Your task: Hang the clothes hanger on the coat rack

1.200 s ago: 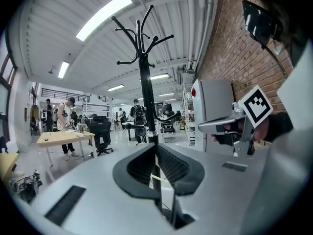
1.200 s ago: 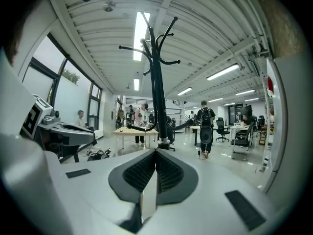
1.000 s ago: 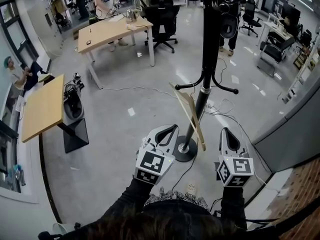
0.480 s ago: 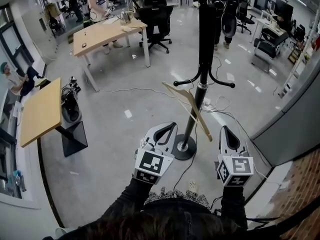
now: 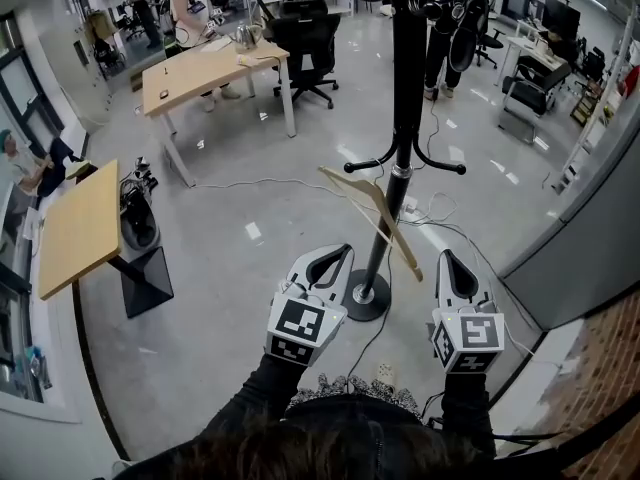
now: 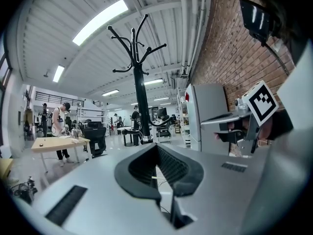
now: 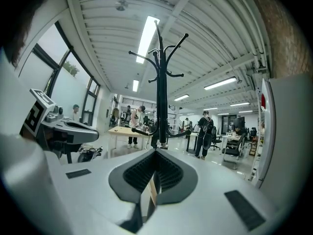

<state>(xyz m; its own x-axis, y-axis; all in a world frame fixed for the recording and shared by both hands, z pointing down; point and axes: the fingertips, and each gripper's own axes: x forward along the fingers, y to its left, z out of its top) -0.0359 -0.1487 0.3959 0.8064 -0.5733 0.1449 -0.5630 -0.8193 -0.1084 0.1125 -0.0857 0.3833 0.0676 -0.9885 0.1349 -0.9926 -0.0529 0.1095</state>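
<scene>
The clothes hanger [image 5: 372,216], of pale wood, is hanging tilted beside the coat rack [image 5: 405,88]. Its upper end is sitting at the lower ring of hook arms, left of the black pole. Its lower end is pointing down to the right, above the round base [image 5: 368,296]. The exact contact between the hanger's hook and the arm cannot be made out.

Both grippers are being held low in front of the rack, apart from the hanger. The left gripper [image 5: 345,254] is pointing toward the base from the left. Its jaws are fully together with nothing clamped. The right gripper [image 5: 446,259] is sitting near the hanger's lower end, on its right, without touching it. Its jaws are likewise meeting at the tips, empty. In the right gripper view a strip of the wood is showing only through the slot behind the closed tips.

The rack is standing on a grey floor [image 5: 250,268], with cables [image 5: 445,223] trailing past the base. A wooden counter [image 5: 205,63] and a black office chair [image 5: 312,28] are standing well beyond. A second counter [image 5: 80,226] is standing at the left.
</scene>
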